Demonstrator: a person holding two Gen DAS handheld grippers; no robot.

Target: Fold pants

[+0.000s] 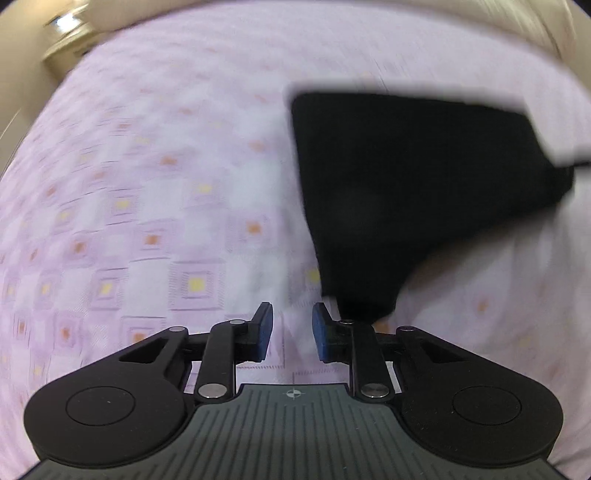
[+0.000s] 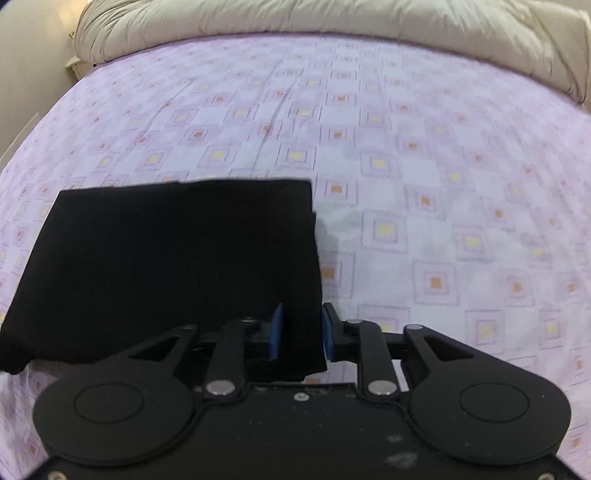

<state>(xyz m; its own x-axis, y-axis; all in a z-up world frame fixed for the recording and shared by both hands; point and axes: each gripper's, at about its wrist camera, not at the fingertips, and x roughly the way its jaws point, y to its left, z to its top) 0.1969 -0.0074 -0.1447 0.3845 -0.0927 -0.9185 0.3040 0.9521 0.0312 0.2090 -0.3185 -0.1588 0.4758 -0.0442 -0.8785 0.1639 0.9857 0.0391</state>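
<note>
Over the bedsheet (image 2: 443, 184), right claw (image 2: 301, 332) grips pants (image 2: 177, 258)

Left gripper (image 1: 292, 334): matte black linkage arms, silver pivot pins, blue pads (image 1: 265, 330), two round black discs, grey ribbed plate with small crosshair mark. Right gripper (image 2: 301, 332): same black arms, silver pins, blue pads (image 2: 276, 332); plain black plate, small screws, pale specks.

Lilac checked bedsheet (image 2: 406, 147), beige duvet (image 2: 295, 22) at back
</note>
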